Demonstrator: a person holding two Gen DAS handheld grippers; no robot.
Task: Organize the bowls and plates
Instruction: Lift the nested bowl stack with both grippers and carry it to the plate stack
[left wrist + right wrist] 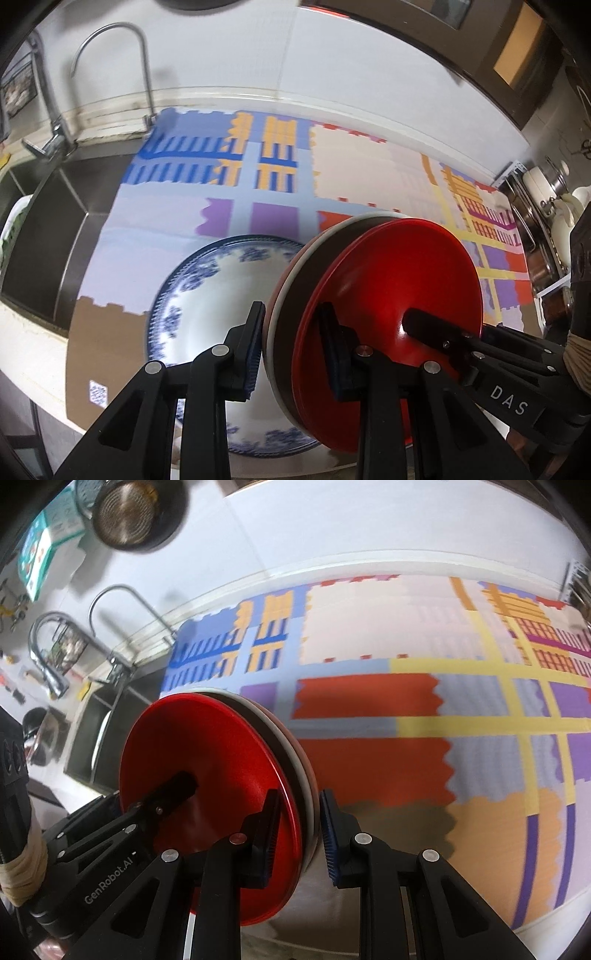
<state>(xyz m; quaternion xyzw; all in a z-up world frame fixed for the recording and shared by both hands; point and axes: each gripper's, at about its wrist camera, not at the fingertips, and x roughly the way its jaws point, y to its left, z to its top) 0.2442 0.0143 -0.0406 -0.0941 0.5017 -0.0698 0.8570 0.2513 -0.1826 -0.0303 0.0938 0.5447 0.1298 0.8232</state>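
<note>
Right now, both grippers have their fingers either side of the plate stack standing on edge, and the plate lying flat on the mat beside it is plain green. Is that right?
Not quite: the flat plate is white with a blue pattern, not plain green, as the left wrist view shows. The left gripper and right gripper do straddle the upright plate stack over the mat.

The blue-and-white plate (207, 295) is hidden on its right part behind the stack of plates (369, 314), and the black fingers (255, 350) cover its lower part. How many plates the stack holds behind the red one cannot be told. Left of the stack, the sink (55, 240) is cut off by the edge. The patterned mat (406, 701) is blurred, so its fine lines are not clear.
</note>
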